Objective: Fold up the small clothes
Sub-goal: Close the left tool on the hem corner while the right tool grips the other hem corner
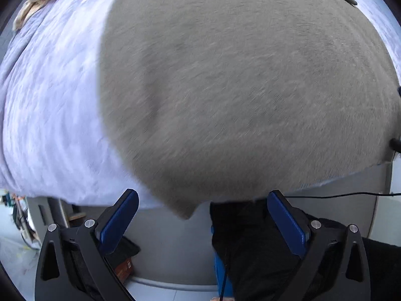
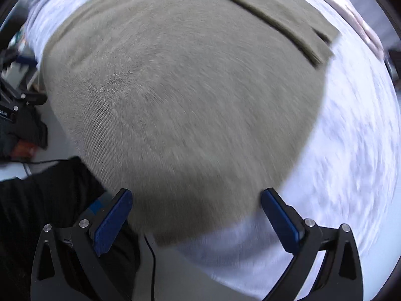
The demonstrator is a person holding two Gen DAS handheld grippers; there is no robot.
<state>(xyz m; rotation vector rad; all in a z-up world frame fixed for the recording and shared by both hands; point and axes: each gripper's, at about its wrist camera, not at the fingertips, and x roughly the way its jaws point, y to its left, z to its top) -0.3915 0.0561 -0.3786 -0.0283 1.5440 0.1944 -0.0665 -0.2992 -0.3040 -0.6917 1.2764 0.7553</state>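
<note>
Left wrist view: left gripper (image 1: 203, 215), jaws spread wide, nothing between them. Grey-brown garment (image 1: 238, 87) spread flat on a pale lilac bedsheet (image 1: 50, 113), just beyond the fingertips; its near edge hangs over the bed's edge between the blue pads (image 1: 120, 220).

Right wrist view: right gripper (image 2: 196, 213), jaws likewise released and empty. Garment (image 2: 180, 100) directly ahead, near corner between the fingertips; a folded band lies far right. Bedsheet (image 2: 351, 150) on the right.
</note>
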